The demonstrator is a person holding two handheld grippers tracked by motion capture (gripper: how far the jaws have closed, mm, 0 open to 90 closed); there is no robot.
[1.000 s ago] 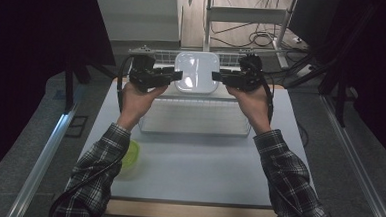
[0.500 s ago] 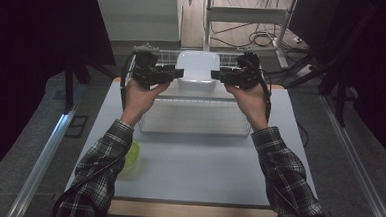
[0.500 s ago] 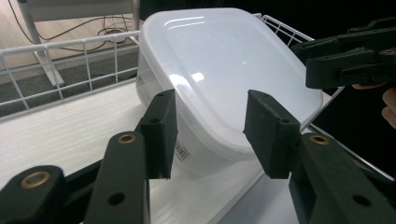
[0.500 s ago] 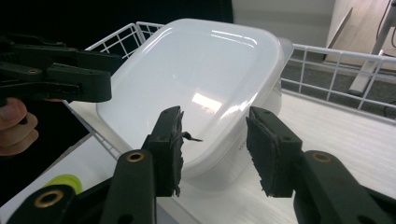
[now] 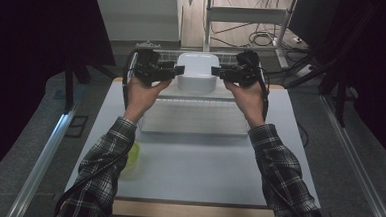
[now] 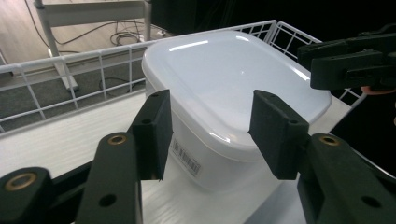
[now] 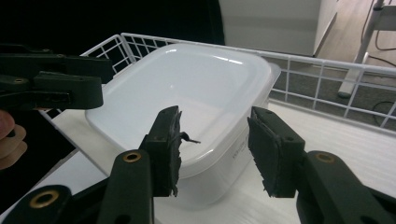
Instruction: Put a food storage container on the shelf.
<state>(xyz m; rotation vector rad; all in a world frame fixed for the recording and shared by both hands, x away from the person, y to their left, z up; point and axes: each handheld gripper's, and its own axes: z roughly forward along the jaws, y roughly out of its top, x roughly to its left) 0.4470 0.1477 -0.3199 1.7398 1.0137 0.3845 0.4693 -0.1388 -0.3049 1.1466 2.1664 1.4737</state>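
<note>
Both grippers, left gripper (image 5: 175, 70) and right gripper (image 5: 217, 71), flank our white container (image 5: 198, 71) with jaws apart, just opened, unclamped. It rests on the white shelf (image 5: 172, 91) at the table's (image 5: 198, 164) far edge; dark curtains surround us.

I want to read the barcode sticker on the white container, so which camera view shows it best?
The left gripper view: the barcode sticker faces the camera on the white container, between that gripper's fingers. The right gripper view shows only faint print on another wall. In the high view the container is too small.
</note>
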